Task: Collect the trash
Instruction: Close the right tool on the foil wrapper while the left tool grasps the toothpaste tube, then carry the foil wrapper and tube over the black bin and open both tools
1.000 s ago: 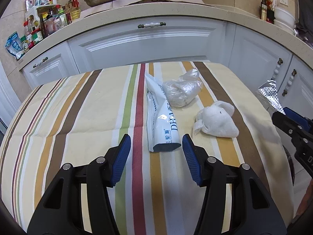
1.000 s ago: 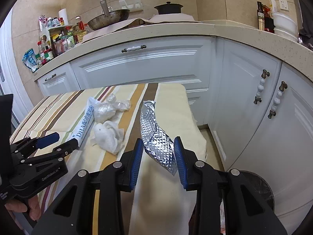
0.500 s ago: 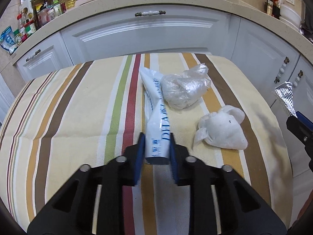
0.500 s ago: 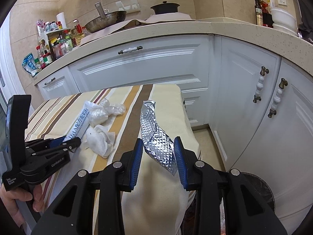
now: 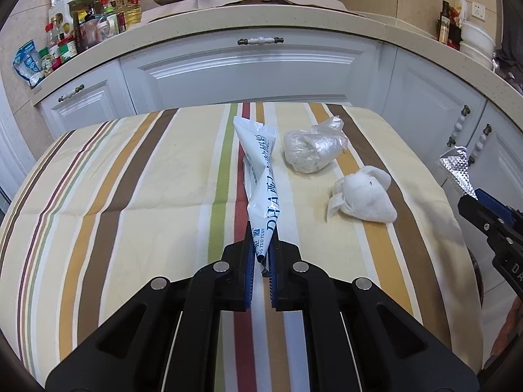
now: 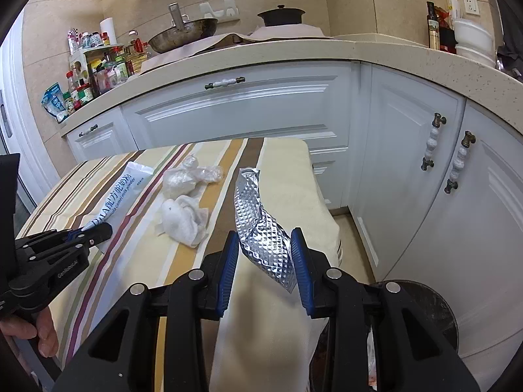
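We are mid-collection, with a piece of trash in each tool. Our left gripper (image 5: 261, 254) has its fingers pinched almost together on the near end of the white packet (image 5: 261, 176), a long blue-lettered sachet whose far end rests on the striped desk (image 5: 130, 179). Our right gripper (image 6: 264, 261) holds the silver foil wrapper (image 6: 261, 228) between fingers that stand moderately apart, with the crinkled foil filling the gap, off the desk's right edge. Below it, at the lower right of the right wrist view, sits a dark round bin (image 6: 428, 307), which we judge to be the target.

Two pieces remain on the desk: a clear plastic bag (image 5: 313, 150) and, just beside it, a crumpled tissue (image 5: 362, 197).

Next, we judge, the foil must go down over the bin and be released, and then the packet must be lifted clear of the cloth and carried across without slipping from its narrow pinch.
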Tool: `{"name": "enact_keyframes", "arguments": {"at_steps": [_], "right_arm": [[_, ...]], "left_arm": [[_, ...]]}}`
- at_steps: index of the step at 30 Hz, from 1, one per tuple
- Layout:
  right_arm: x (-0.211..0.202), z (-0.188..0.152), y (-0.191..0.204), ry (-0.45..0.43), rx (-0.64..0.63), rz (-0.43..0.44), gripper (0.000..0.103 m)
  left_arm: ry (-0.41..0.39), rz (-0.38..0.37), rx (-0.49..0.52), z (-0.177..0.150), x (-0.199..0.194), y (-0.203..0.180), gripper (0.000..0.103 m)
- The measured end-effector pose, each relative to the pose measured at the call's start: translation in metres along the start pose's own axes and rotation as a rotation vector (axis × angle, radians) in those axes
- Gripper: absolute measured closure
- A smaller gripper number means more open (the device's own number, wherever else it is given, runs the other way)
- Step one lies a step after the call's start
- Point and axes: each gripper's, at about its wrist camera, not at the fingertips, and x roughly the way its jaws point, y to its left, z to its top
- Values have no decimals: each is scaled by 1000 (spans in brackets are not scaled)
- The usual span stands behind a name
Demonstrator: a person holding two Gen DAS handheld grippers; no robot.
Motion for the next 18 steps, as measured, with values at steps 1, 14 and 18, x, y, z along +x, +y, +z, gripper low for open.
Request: {"name": "enact_keyframes", "arguments": {"at_steps": [1, 14, 18], "right_arm": [[-3, -1, 2, -2, -1, -1, 69], [-44, -33, 13, -7, -5, -39, 69], [-60, -43, 9, -9, 3, -67, 69]], "left_arm": [[-7, 1, 0, -3, -6, 2, 96], [-50, -42, 47, -45, -63, -1, 96], [-57, -84, 75, -56, -76, -11, 96]]}}
